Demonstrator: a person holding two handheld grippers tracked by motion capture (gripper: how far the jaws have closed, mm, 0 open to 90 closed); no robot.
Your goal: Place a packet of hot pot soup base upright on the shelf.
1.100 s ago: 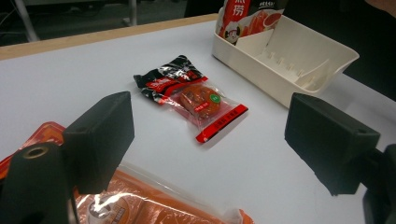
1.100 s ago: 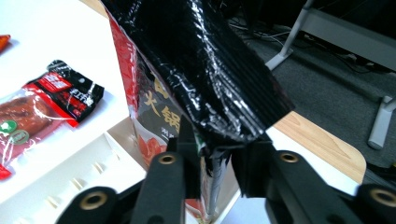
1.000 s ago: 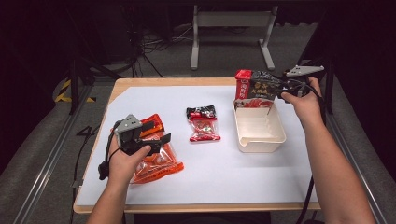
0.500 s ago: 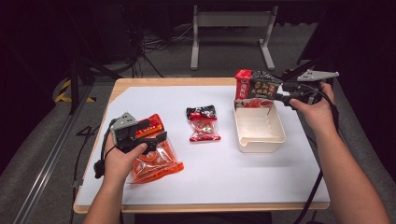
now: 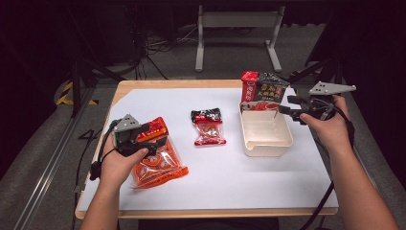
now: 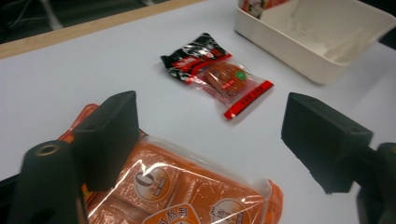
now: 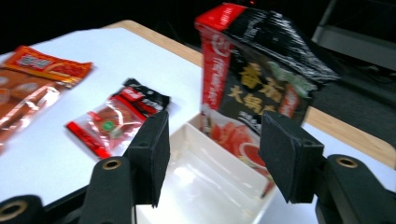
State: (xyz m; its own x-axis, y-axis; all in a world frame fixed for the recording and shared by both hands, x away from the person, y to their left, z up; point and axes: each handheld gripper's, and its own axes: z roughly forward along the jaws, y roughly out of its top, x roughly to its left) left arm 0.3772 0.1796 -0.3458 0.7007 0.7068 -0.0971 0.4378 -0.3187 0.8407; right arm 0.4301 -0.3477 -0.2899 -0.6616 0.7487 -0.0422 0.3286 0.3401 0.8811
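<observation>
Red-and-black soup pouch (image 5: 262,91) stands upright in the white tray's (image 5: 266,143) far end, just ahead of the right gripper (image 5: 283,106), whose jaws, just opened, hover released beside the tray's rim.

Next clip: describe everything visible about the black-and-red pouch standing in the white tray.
The pouch is glossy, crinkled foil or plastic, black with a red side panel, printed characters and a tomato picture low on its face. It stands upright at the far end of the white tray, its foot inside, leaning on the far wall. The right tongs stand open before it, pads clear of it.
</observation>
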